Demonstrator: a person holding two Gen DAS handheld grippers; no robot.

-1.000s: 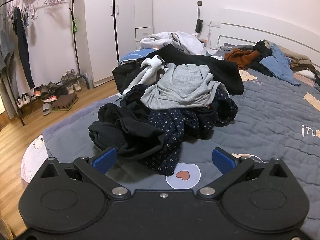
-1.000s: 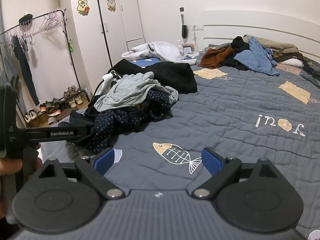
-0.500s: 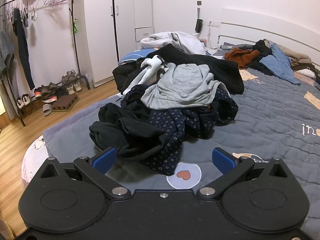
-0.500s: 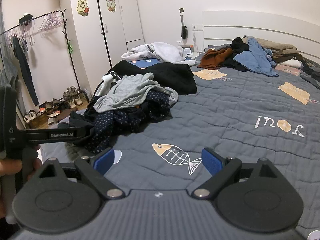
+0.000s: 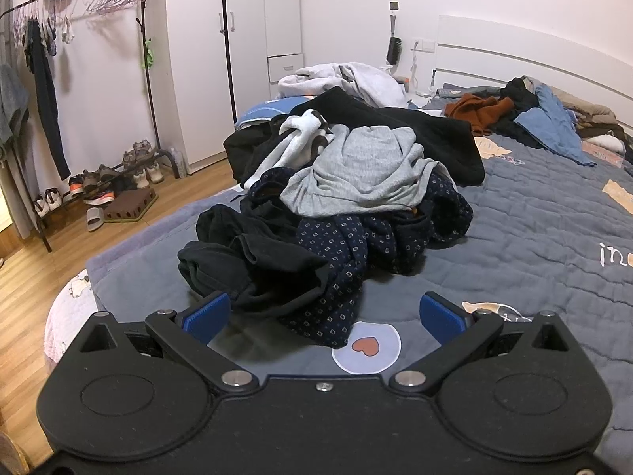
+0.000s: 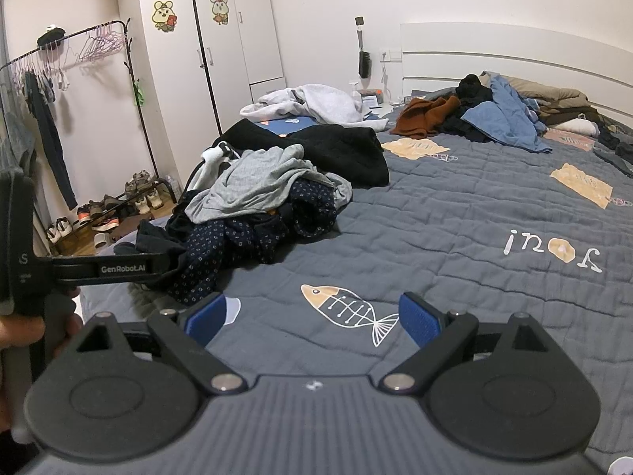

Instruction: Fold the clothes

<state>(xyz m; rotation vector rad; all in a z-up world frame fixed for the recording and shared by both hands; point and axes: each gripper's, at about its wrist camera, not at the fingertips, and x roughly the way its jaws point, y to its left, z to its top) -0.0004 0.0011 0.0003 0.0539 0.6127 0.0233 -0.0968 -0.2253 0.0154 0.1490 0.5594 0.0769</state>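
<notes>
Clothes pile (image 5: 336, 206) lies just beyond left gripper's (image 5: 322, 312) spread fingers.

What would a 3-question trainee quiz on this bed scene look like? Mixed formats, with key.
1. True or false: the left gripper has its jaws closed on the navy patterned garment.
2. Which garment lies on top of the near pile? A) rust-brown garment B) light grey top C) blue shirt
3. Fill in: the quilt print between the jaws of the right gripper is a ____.

Key
1. False. Both grippers are open and hold nothing.
2. B. The light grey top drapes over the navy patterned garment; the rust-brown garment and blue shirt lie near the headboard.
3. Fish.
</notes>
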